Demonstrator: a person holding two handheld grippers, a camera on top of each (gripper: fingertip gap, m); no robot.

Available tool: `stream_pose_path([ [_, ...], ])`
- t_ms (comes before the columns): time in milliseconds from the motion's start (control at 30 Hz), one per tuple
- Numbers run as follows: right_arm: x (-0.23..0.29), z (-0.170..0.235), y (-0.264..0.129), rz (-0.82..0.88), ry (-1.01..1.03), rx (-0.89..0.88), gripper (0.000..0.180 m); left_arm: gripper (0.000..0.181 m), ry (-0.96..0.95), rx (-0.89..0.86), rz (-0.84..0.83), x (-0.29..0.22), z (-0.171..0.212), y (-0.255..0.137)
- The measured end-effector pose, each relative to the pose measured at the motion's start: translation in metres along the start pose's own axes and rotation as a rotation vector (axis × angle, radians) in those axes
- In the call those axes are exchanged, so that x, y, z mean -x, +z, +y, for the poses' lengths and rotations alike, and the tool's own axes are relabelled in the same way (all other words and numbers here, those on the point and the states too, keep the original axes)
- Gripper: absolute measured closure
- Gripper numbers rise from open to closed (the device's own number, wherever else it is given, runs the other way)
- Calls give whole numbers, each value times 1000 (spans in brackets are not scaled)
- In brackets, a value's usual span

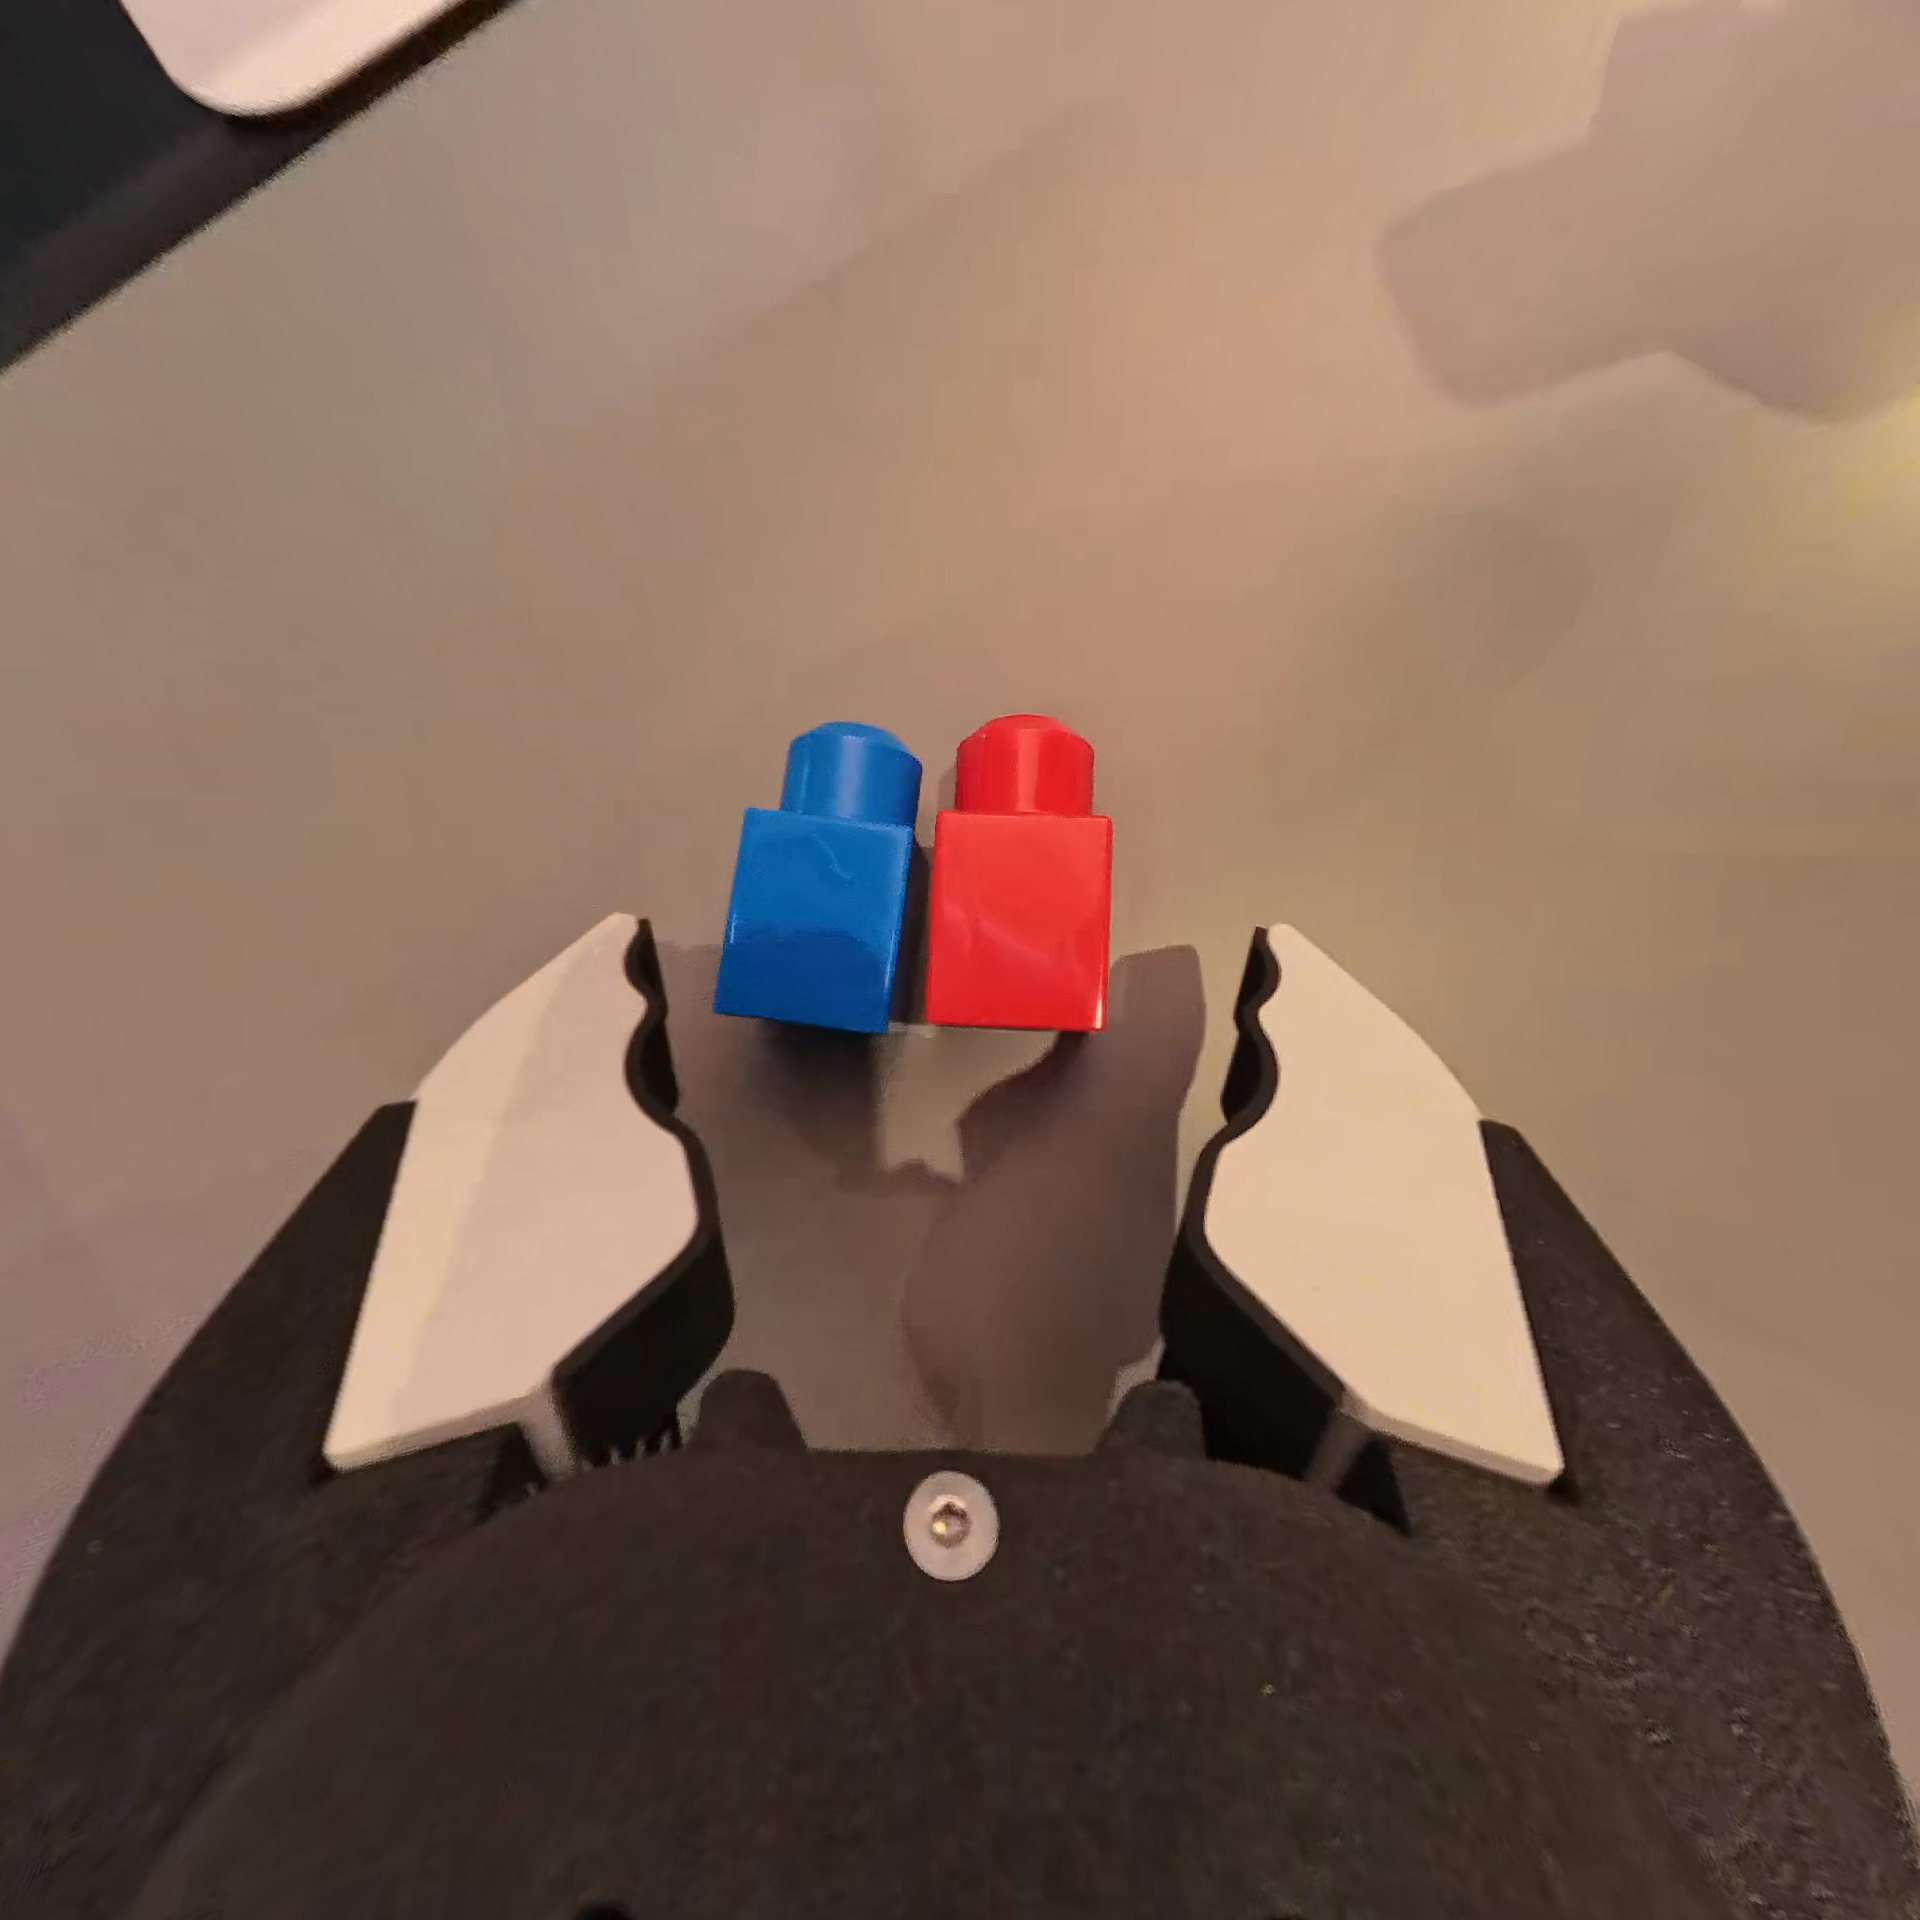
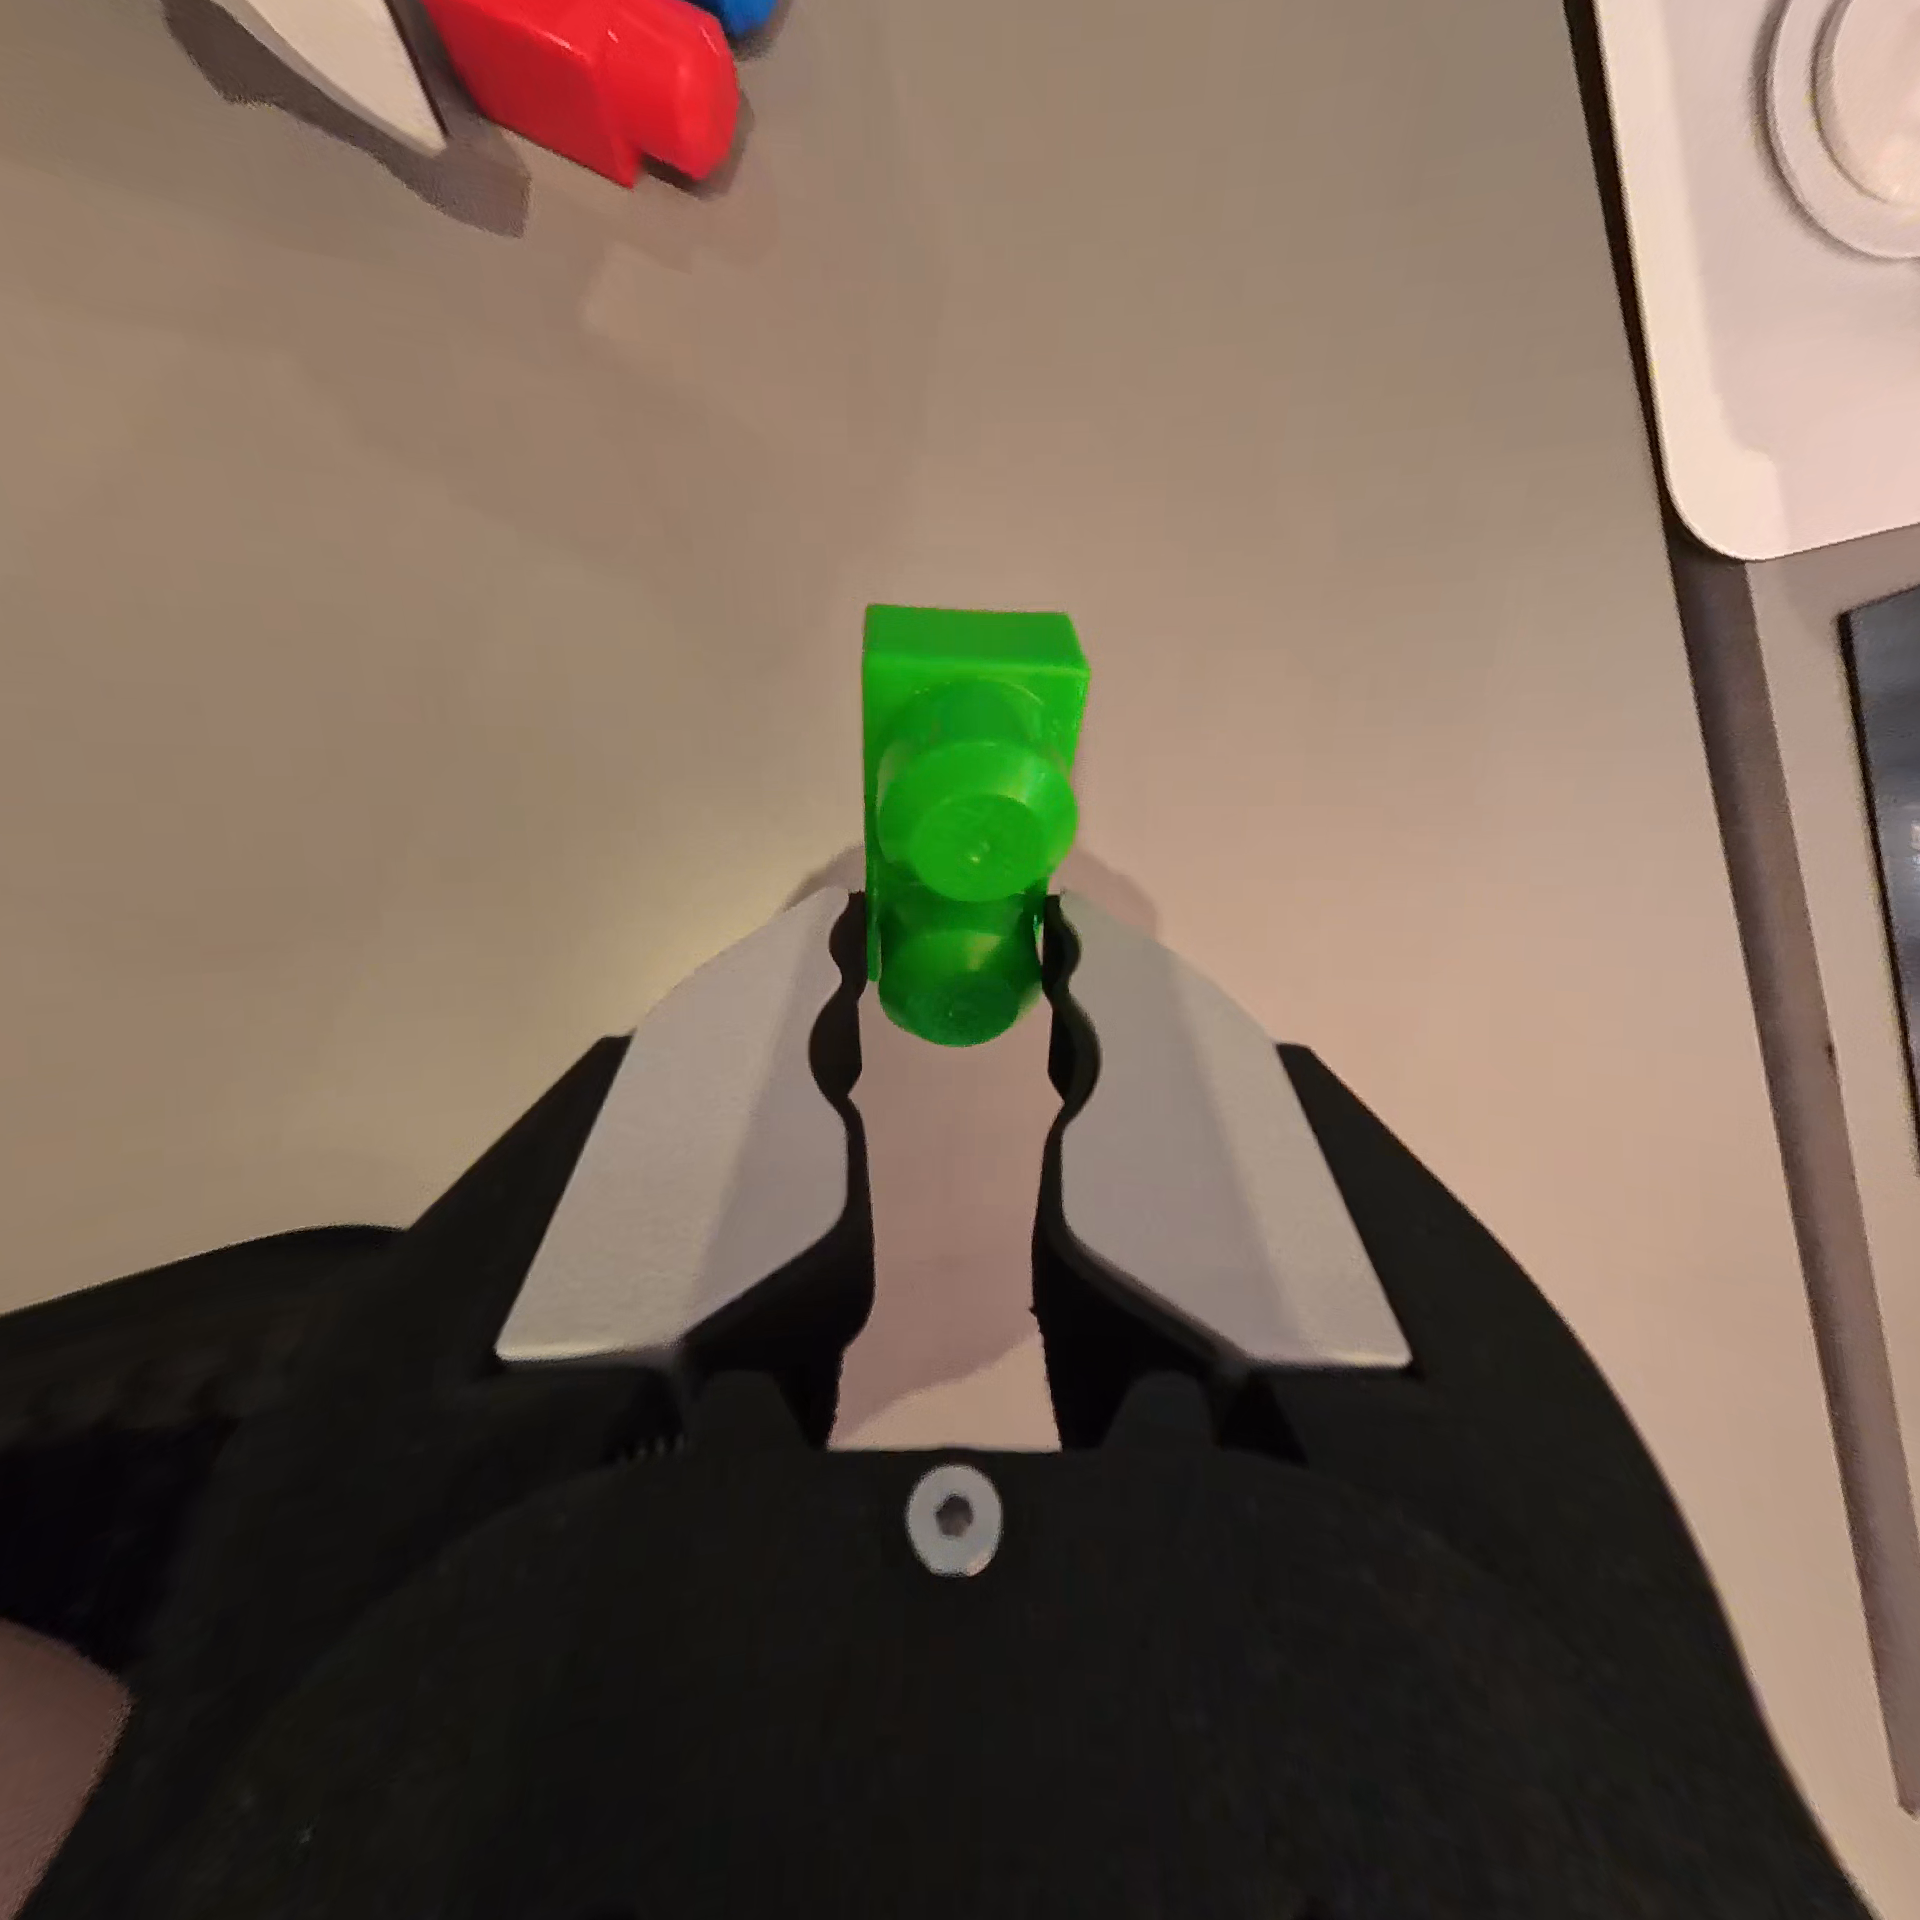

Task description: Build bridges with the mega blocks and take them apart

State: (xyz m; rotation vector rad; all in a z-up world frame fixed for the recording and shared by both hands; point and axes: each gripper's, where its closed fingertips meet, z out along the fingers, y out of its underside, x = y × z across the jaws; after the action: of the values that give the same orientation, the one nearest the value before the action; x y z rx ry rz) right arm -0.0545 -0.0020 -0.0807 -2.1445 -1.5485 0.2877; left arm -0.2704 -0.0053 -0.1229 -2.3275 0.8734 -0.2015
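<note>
In the left wrist view a blue one-stud block (image 1: 816,894) and a red one-stud block (image 1: 1020,894) stand side by side, touching, on the beige table. My left gripper (image 1: 951,935) is open and empty, its fingertips on either side of the pair's near end. In the right wrist view my right gripper (image 2: 951,914) is shut on a green two-stud block (image 2: 971,790), held by its near end with the studs facing the camera. The red block (image 2: 592,78), the blue block (image 2: 743,16) and a finger of the left gripper (image 2: 343,73) show at the top left.
A white rounded-corner object (image 2: 1787,312) with a round part lies at the right edge of the table, with a dark panel (image 2: 1886,831) below it. A white rounded corner (image 1: 270,52) and the table's dark edge show at the top left in the left wrist view.
</note>
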Motion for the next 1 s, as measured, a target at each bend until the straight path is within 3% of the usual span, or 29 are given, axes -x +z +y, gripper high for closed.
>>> stream_pose_path([
  [133, 1, -1, -3, -6, -13, -26, 148, 79, -37, -2, -59, 8, 4, 7],
  [267, -1, 1, -4, -10, -1, -35, 148, 79, -97, -18, 1, 0, 5, 12],
  [1000, 1, 5, -6, -30, 7, -43, 148, 81, -8, 61, -12, 4, 6, 30],
])
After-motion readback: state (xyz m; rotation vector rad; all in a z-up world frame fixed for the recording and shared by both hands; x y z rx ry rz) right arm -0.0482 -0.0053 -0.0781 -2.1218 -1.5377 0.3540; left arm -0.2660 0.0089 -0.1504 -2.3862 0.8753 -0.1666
